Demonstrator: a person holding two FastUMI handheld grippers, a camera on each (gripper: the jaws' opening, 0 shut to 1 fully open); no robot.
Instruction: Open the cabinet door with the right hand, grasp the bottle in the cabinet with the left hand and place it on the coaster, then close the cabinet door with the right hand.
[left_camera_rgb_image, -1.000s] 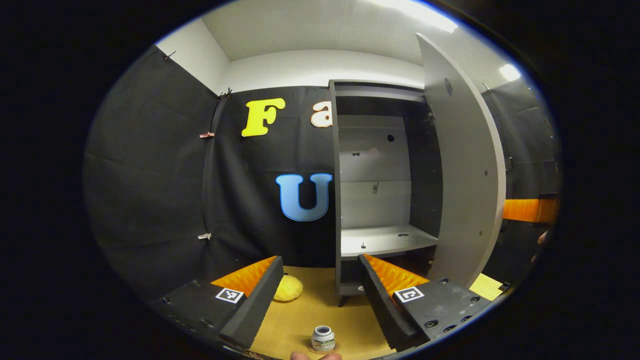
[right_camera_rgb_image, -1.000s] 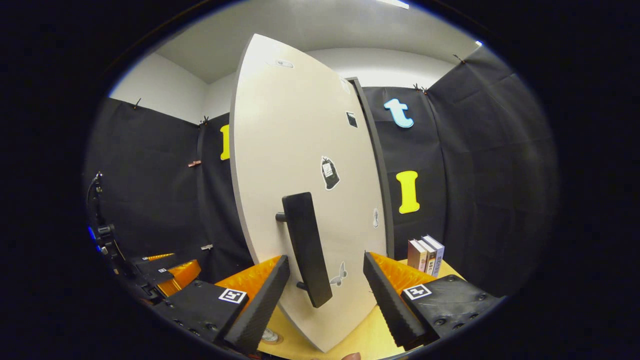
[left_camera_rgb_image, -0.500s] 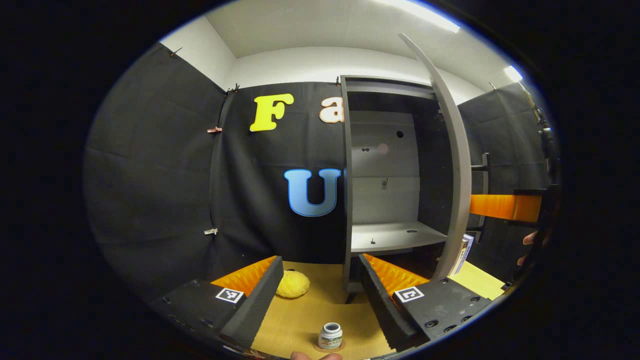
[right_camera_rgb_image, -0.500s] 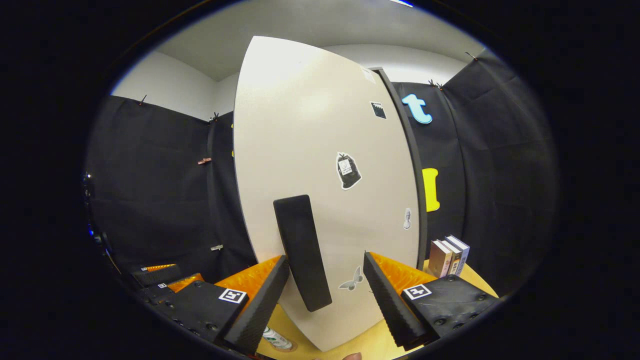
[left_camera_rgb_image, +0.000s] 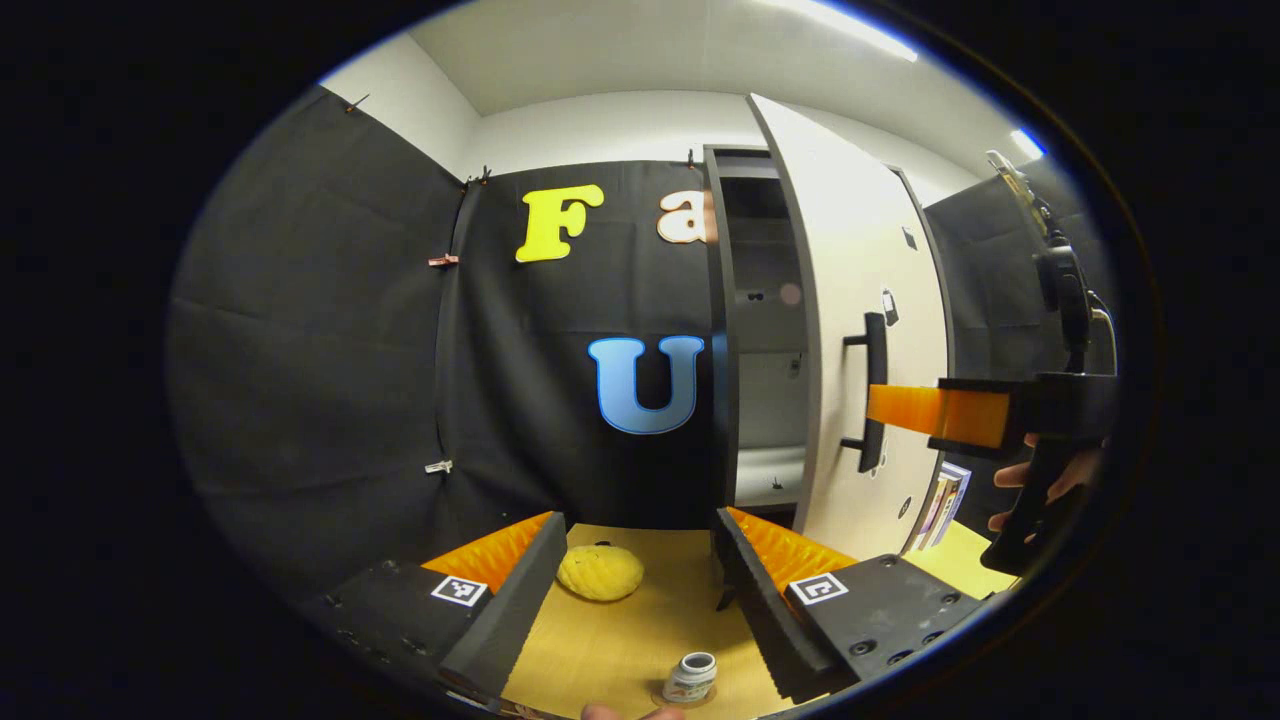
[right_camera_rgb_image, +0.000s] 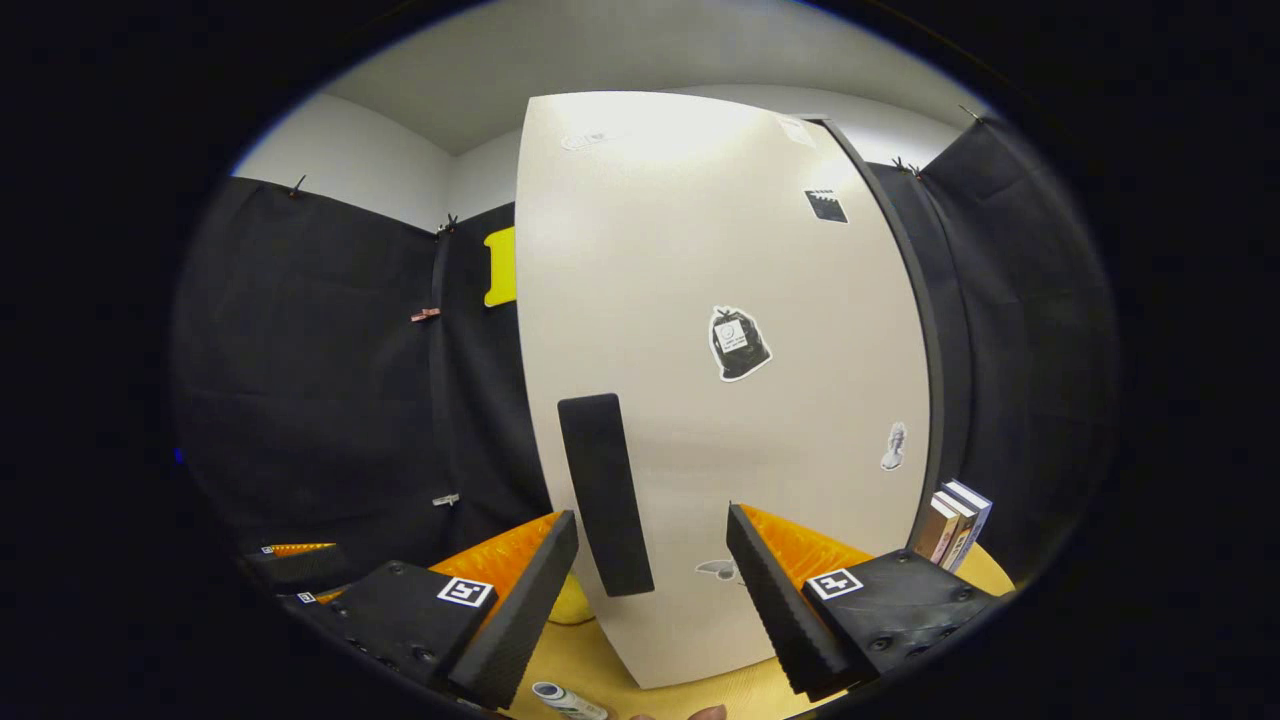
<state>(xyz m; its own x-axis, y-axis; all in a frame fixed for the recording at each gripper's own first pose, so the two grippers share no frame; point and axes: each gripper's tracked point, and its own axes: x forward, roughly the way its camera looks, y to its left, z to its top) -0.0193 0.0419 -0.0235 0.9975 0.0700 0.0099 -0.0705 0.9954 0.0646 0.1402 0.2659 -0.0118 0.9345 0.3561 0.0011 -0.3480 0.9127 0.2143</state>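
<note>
A small white bottle (left_camera_rgb_image: 692, 677) with a grey cap stands on a round brown coaster (left_camera_rgb_image: 670, 697) on the wooden table, just below my left gripper (left_camera_rgb_image: 640, 590), which is open and holds nothing. The tall pale cabinet door (right_camera_rgb_image: 720, 380) stands slightly ajar, leaving a narrow gap into the cabinet (left_camera_rgb_image: 762, 340). My right gripper (right_camera_rgb_image: 650, 590) is open, its fingers on either side of the door's dark vertical handle (right_camera_rgb_image: 605, 495) without pressing on it. From the left gripper view, the right gripper (left_camera_rgb_image: 885, 407) reaches the handle (left_camera_rgb_image: 875, 390), held by a hand (left_camera_rgb_image: 1050, 490). The bottle (right_camera_rgb_image: 570, 700) also shows at the bottom edge.
A yellow sponge-like lump (left_camera_rgb_image: 600, 572) lies on the table left of the cabinet's foot. Several books (right_camera_rgb_image: 955, 520) stand upright right of the cabinet. Black cloth walls close in the booth. The left gripper (right_camera_rgb_image: 300, 565) shows low at the left.
The cabinet door has swung from wide open to nearly shut, and the right gripper has followed the handle. The left gripper has stayed above the bottle on the coaster, turning slightly.
</note>
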